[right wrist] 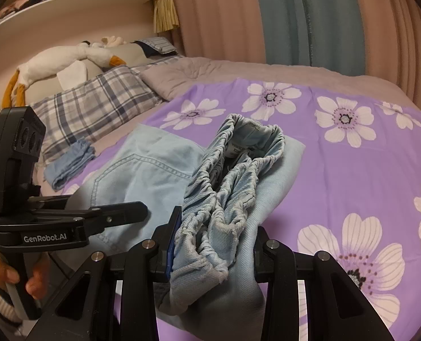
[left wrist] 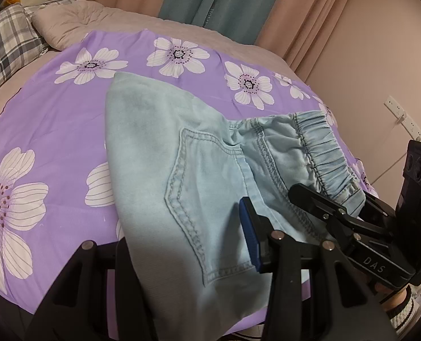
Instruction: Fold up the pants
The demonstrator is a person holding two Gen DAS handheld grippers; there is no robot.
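pants on the purple floral sheet | we clamp right gripper on their waistband, left gripper on the seat beside it, so both layers lift together

The pants lie on the flowered sheet, a plaid pillow behind to the left

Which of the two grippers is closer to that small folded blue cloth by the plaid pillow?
Left. The left gripper sits on the pillow side, nearer the folded blue cloth; the right gripper clamps the pants' waistband, farther away.
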